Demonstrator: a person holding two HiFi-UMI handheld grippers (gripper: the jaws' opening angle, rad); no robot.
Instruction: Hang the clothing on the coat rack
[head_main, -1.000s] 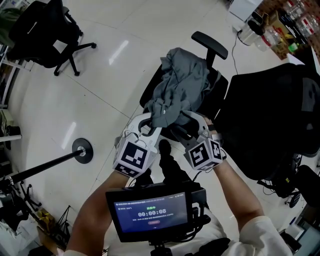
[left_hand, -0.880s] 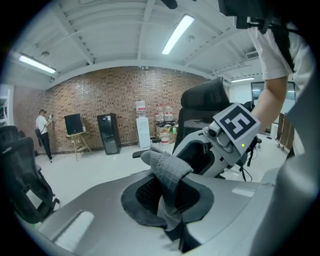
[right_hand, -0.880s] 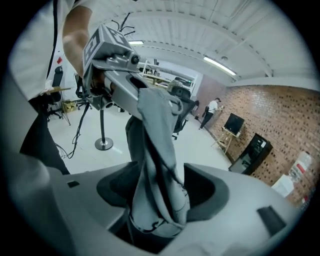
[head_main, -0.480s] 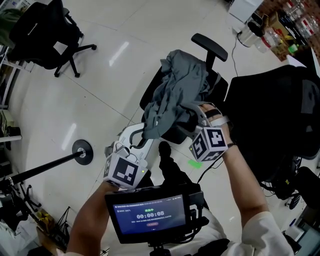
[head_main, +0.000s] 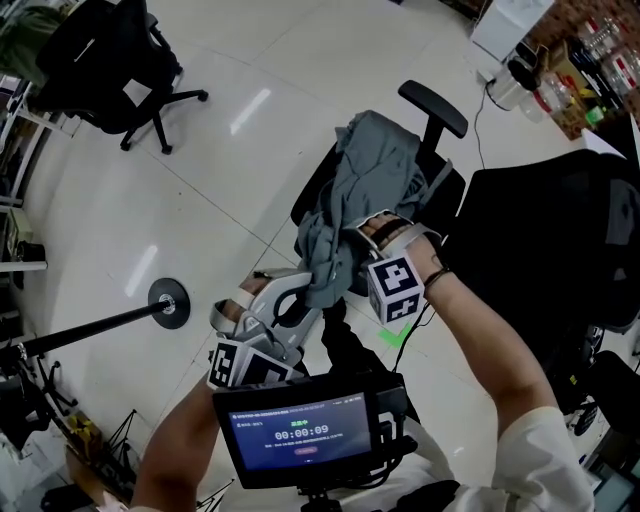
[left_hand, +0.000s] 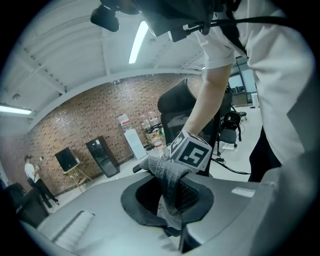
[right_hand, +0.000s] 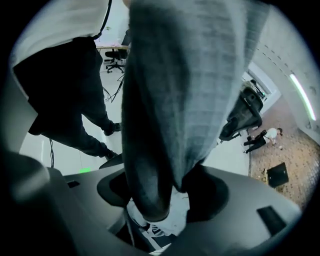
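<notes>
Grey crumpled clothing lies mostly heaped on the seat of a black swivel office chair, with its near end now drawn off the seat edge toward the person. Nearest the person, at about 7 o'clock from the heap, the left gripper has its jaws closed on a ribbed fold of the fabric, which the left gripper view shows pinched between them. Just beyond it, at about 5 o'clock from the heap, the right gripper is clamped on a thicker bunch of the same cloth; its own view shows the fabric running down into the closed jaws. A second ago the two grippers sat side by side at the lower hem. Since then the left one has pulled back toward the person and rolled, stretching a strip of cloth out from the pile. The right one has pushed further into the garment and rolled too, so its marker cube now shows a different face. This suggests the garment is being gathered and is about to be lifted clear, though most of it still rests on the chair. Farther off, at 9 o'clock, stands a black pole on a round base, probably the coat rack, well apart from the clothing.
</notes>
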